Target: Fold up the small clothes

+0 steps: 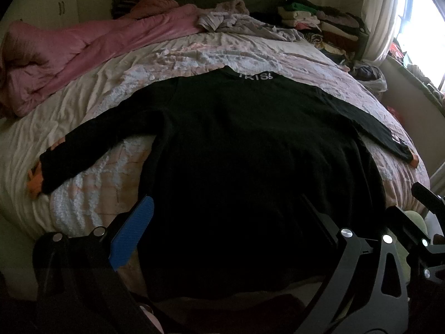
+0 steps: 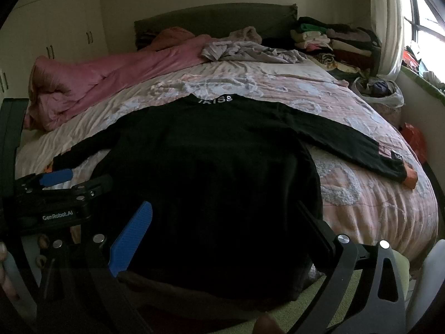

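The black sweater [image 1: 250, 144] lies spread flat on the bed [image 1: 83, 128], its hem between the wide-open, empty left tongs [image 1: 222, 231] and right tongs [image 2: 219, 233].

Both wrist views low at the bed's [image 1: 83, 128] foot, facing headboard [image 2: 217, 16], sharing the spread black top [image 1: 250, 144].

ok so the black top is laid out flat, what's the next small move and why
Probably take the left gripper out to the left sleeve and fold it across the black top. The body lies flat on the bed, both sleeves are splayed out, and both grippers are open and hold nothing.
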